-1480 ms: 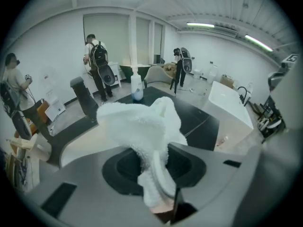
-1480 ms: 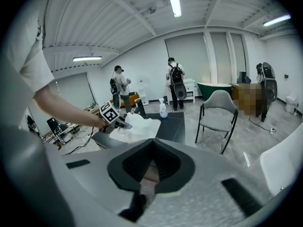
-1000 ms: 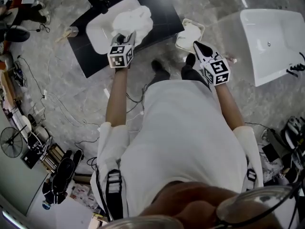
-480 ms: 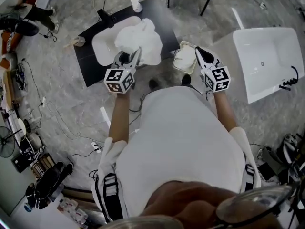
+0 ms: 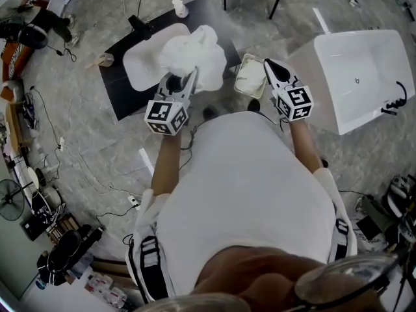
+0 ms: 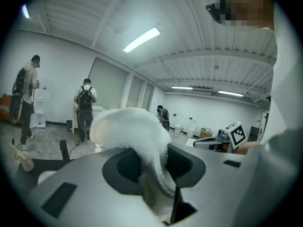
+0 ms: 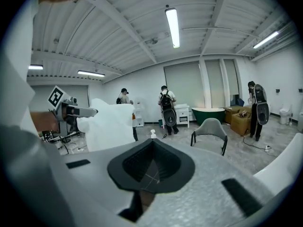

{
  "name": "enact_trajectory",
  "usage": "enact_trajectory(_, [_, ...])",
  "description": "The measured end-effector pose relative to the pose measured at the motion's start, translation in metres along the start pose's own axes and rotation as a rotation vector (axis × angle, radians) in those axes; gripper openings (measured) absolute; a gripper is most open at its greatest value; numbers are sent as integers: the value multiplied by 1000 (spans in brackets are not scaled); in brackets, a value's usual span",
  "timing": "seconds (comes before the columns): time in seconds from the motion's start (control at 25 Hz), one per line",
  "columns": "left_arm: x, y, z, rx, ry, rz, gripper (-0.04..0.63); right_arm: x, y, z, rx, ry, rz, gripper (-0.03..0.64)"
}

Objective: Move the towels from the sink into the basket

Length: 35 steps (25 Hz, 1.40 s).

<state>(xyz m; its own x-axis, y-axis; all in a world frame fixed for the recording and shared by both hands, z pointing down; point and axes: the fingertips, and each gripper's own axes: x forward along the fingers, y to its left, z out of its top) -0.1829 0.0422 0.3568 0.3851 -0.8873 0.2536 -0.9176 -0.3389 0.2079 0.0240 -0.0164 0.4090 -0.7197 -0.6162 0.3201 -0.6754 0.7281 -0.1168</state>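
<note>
Left tongs (image 5: 187,78), clamped on the towel (image 5: 192,56), have carried it nearer the basket (image 5: 236,83); right tongs (image 5: 269,65) stay closed, empty.

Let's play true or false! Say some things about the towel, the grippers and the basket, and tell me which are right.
1. The left gripper holds a white towel. True.
2. The right gripper holds a towel too. False: it is empty, with its jaws together.
3. The held towel lies in the basket. False: it hangs from the left gripper, by the sink.
4. A white bathtub stands off to the right. True.
</note>
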Motion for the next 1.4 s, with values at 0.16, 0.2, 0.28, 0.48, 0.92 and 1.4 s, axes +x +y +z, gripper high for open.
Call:
enact_trajectory(0.16, [12,-4,-5,31,14,-22,118,-1,-9,-10,14,-2,-26,-3])
enact_trajectory(0.2, [16,-6,-7,38,18,-29,118,-1,-12,-13,19,-4,-34,-3])
enact_trajectory(0.28, [22,-12,-11,49,27,-48,118,-7,-19,-20,27,-7,-54,-3])
enact_trajectory(0.48, [42,-47,-16,67,66,-139,118,-38,-34,-40,72,4,-126,-3])
enact_trajectory(0.92, [112,-141,-39,71,178,-340,118,-106,-85,-82,166,68,-256,-3])
enact_trajectory(1.4, [221,-182,-168,69,394,-393,118,-119,-156,-182,255,220,-278,-3])
